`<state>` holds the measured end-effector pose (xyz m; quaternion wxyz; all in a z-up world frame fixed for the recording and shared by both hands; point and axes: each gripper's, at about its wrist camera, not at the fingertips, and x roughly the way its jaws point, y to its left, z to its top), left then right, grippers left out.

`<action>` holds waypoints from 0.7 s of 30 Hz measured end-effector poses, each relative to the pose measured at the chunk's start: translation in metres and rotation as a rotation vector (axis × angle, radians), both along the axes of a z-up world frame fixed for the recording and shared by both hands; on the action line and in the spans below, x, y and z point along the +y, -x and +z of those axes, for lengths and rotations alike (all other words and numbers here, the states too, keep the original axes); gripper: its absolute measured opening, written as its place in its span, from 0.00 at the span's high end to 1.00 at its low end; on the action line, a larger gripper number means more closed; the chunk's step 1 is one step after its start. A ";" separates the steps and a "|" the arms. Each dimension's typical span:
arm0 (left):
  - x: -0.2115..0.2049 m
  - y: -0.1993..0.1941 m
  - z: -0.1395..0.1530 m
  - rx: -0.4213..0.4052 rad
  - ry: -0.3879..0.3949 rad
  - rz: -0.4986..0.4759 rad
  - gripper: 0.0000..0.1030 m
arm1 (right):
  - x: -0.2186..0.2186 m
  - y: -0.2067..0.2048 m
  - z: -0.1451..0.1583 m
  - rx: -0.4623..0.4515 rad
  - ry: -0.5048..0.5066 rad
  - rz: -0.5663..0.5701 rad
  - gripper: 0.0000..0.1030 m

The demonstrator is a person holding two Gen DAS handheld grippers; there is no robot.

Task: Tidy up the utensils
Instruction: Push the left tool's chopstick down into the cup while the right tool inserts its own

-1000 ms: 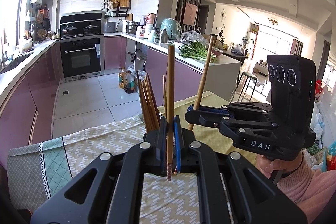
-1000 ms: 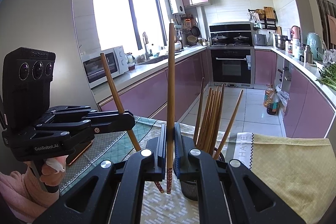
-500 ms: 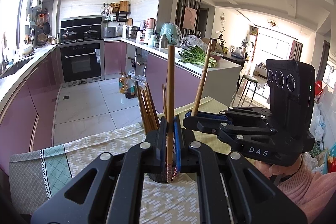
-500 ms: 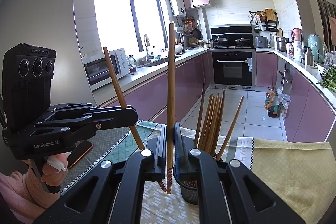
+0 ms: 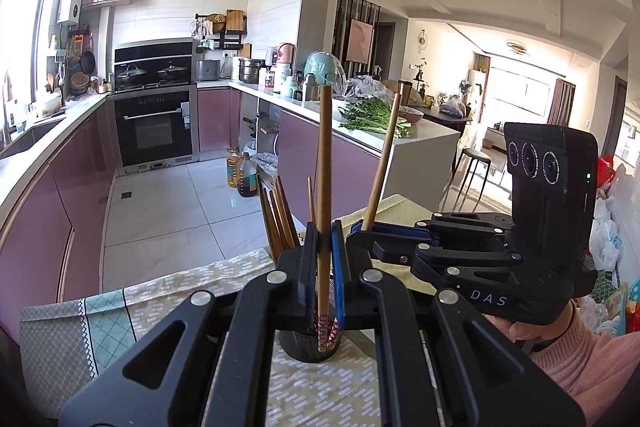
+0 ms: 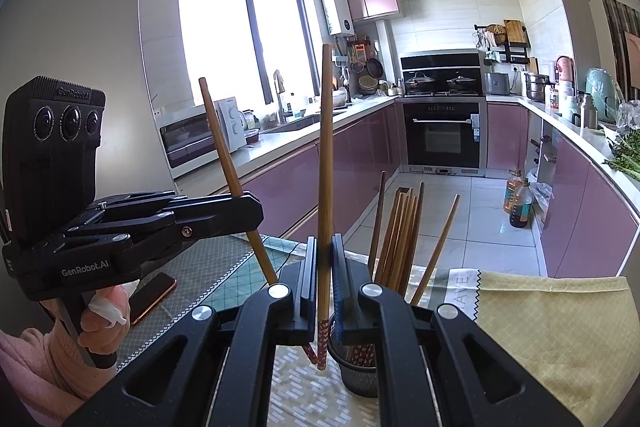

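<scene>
Left wrist view: left gripper (image 5: 323,267) fingers clamped on one chopstick (image 5: 322,187) above the mesh holder (image 5: 306,345); right gripper (image 6: 323,279) likewise grips another chopstick (image 6: 325,163) beside it.

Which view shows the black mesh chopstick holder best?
The right wrist view: the holder stands beside the right gripper, its mesh wall, rim and bundle of chopsticks visible. In the left wrist view the left gripper covers most of the holder; only its lower wall shows.

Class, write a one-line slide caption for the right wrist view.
Right gripper and left gripper each clamp one chopstick beside the black mesh holder.
</scene>
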<state>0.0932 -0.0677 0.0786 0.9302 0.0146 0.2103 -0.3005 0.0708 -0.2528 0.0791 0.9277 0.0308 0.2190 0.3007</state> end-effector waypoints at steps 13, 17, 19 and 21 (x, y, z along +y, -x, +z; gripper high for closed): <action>-0.010 -0.005 0.007 -0.024 -0.007 -0.014 0.93 | -0.001 0.002 0.002 -0.015 -0.004 -0.013 0.94; -0.010 -0.006 0.007 -0.022 -0.008 -0.015 0.93 | -0.001 0.001 0.002 -0.015 -0.006 -0.016 0.94; -0.010 -0.006 0.007 -0.024 -0.007 -0.013 0.93 | -0.001 0.001 0.003 -0.015 -0.006 -0.018 0.94; -0.010 -0.007 0.008 -0.026 -0.006 -0.013 0.93 | 0.001 0.000 0.004 -0.017 -0.006 -0.021 0.94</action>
